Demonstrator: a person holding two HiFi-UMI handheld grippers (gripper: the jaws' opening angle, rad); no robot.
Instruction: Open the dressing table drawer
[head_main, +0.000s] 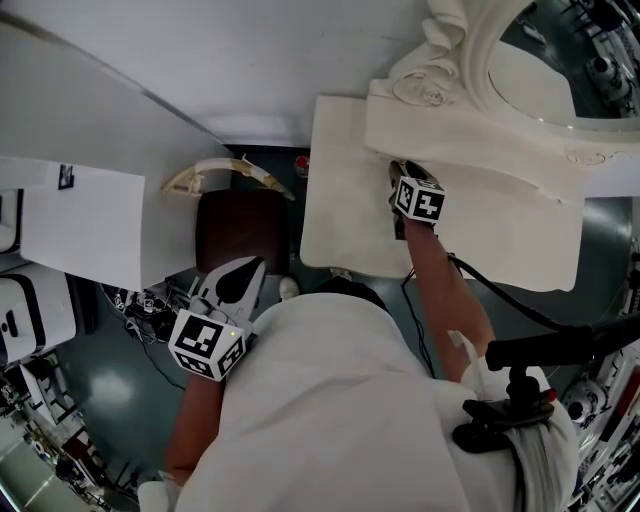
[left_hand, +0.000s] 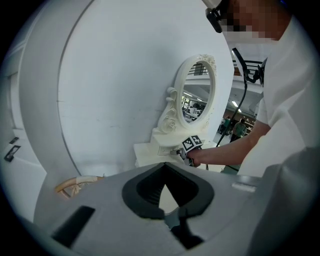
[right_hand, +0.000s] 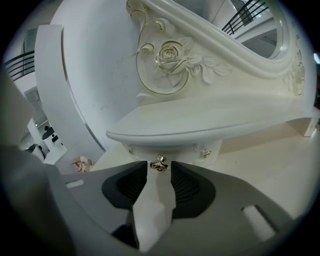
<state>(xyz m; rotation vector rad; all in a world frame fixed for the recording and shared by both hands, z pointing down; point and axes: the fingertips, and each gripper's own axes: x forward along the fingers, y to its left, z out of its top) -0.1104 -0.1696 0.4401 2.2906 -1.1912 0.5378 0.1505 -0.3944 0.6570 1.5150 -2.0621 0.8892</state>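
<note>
The cream dressing table (head_main: 340, 200) stands at the upper right of the head view, with a small drawer unit (right_hand: 175, 148) under its carved mirror shelf. A little gold knob (right_hand: 159, 163) sticks out of the drawer front. My right gripper (right_hand: 160, 165) is open. The knob sits right between its fingertips with a thin gap on each side. In the head view the right gripper (head_main: 398, 172) reaches under the shelf, which hides the drawer there. My left gripper (head_main: 252, 266) is shut on nothing and hangs back above a stool, far from the table; in its own view the left gripper (left_hand: 164, 166) points toward the table (left_hand: 150, 152).
A brown stool (head_main: 240, 230) stands left of the table, with a curved cream chair part (head_main: 215, 175) behind it. The oval mirror (head_main: 530, 60) rises at the table's back. A white curved wall (left_hand: 100, 90) stands behind everything. A black cable (head_main: 510, 305) trails from my right arm.
</note>
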